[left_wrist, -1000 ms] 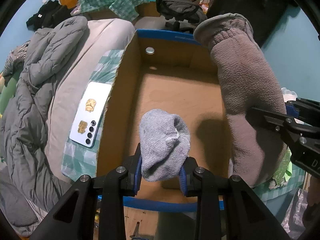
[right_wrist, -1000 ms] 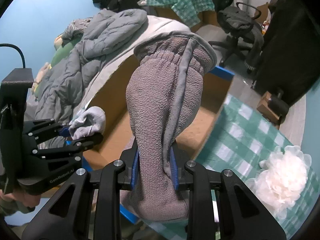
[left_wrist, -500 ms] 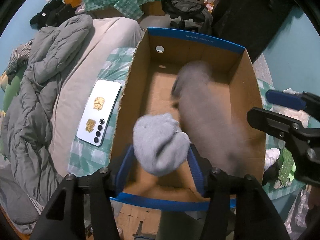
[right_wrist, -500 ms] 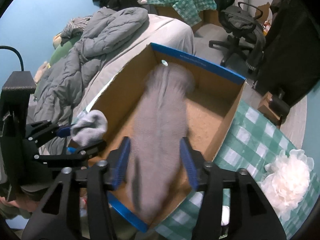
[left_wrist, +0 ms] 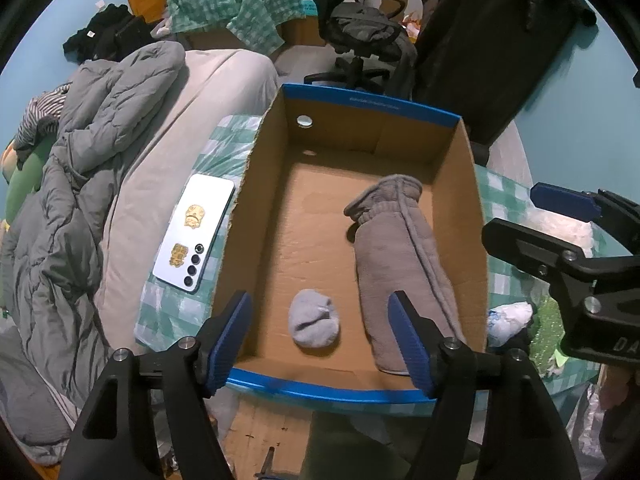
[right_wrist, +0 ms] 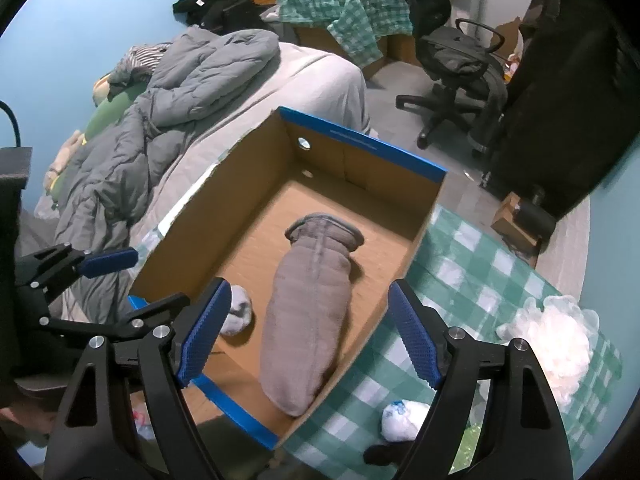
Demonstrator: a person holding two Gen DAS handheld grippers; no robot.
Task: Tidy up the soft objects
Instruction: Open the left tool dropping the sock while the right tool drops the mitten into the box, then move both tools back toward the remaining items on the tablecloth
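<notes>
Two claws hang above the cardboard box [left_wrist: 256,216], the left claw [left_wrist: 320,340] and right claw [right_wrist: 308,332] both opening with nothing between their blue pads. Below them the grey balled sock [left_wrist: 315,323] and the long brown mitt [left_wrist: 404,256] lie loose on the box floor, seemingly gathered there as one bin for soft things. Small print on the box's blue rim [left_wrist: 374,101] is unreadable; a phone [left_wrist: 195,232] lies on the checked cloth [left_wrist: 224,152] just beside the box.

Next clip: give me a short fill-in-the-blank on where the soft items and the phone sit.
1. The long brown mitt lies inside the cardboard ____.
2. The small grey sock ball lies beside the mitt, toward the ____ claw's side.
3. The white phone lies ____ the box, on checked cloth.

Missing words: box; left; outside
</notes>
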